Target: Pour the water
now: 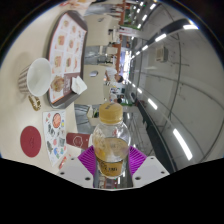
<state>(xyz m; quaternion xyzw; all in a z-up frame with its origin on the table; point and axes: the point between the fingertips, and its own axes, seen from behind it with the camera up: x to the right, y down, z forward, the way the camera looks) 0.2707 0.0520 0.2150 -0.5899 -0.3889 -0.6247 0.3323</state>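
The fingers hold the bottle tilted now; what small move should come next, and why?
Probably carry the clear plastic bottle of amber liquid, held between the gripper's pads, toward the white cup on the table. The cup stands well aside from the bottle's mouth, so pouring now would likely miss.

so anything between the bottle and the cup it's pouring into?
Nothing visible. The gripper is shut on the bottle, pads pressing both its sides. The white cup stands beyond it on the table, off to one side. Only bare tabletop and a printed menu card lie between; nothing upright blocks the way.
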